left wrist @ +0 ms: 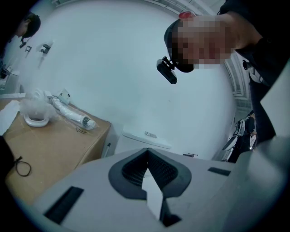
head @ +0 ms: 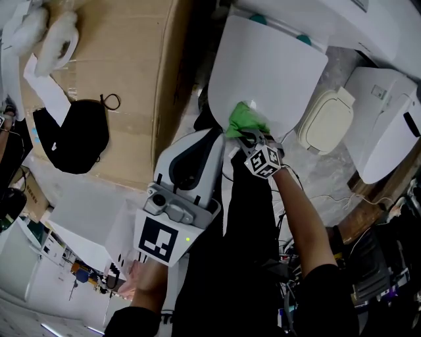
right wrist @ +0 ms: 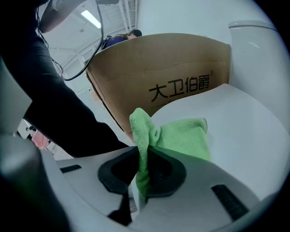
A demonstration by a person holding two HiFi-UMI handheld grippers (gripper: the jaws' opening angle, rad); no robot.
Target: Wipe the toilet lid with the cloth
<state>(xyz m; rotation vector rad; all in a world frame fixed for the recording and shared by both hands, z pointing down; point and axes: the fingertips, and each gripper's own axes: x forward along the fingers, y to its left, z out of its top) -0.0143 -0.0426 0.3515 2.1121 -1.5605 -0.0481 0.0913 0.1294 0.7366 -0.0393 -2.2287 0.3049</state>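
Two tongs are up, and only one of yours is loaded. Your right tongs (right wrist: 141,157) are clamped tight on a fold of the green cloth (right wrist: 181,136). The cloth bunches up past the pads and spreads forward onto the toilet lid (right wrist: 240,140).

In the head view, the right tongs (head: 248,137) hold the cloth (head: 245,120) at the near edge of the toilet lid (head: 270,66), a little left of its middle. Your left tongs (left wrist: 147,152) are closed tip to tip with nothing between them. The left tongs (head: 212,135) sit just beside the cloth, off the lid's near left corner. You cannot tell from these views whether they touch the lid.

Beyond the cloth, the lid lies bare all the way to its far edge, where two teal caps (head: 260,20) sit. That is your widest open stretch.

On your left, a cardboard box (head: 125,72) stands close along the lid's edge, with only a narrow dark gap between them. In the right gripper view, the cardboard box (right wrist: 158,68) rises just past the edge nearest the cloth.

On your right, a cream seat (head: 327,122) lies near the lid's right edge. A black pouch (head: 75,135) rests on top of the box, well apart from the lid.
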